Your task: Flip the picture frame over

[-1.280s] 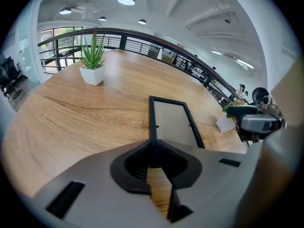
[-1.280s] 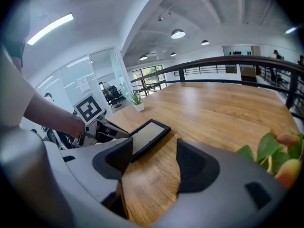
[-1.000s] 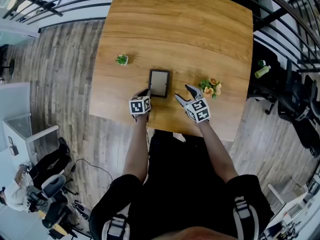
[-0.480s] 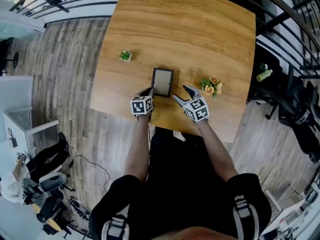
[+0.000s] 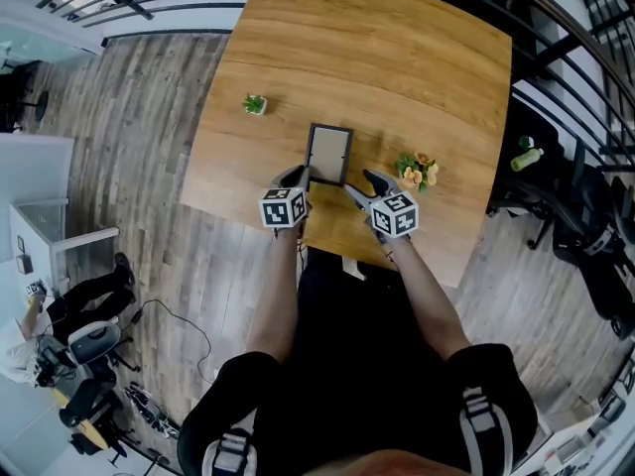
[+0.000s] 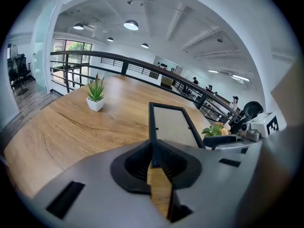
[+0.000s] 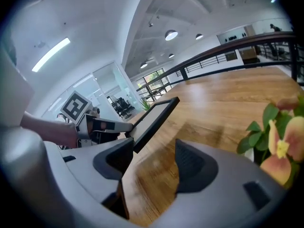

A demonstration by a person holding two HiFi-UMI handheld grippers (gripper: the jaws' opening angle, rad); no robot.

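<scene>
Left claw (image 5: 297,178) pinches the frame's (image 5: 328,154) near left corner, its near end raised off the bench (image 5: 397,58). Right claw (image 5: 361,188) hangs spread and empty just beside it. Such a thin corner grip could let the frame swing or slip.

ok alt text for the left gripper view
The left gripper is shut on the near edge of a black picture frame over a wooden table. A potted succulent stands at left, the right gripper at right.
</scene>
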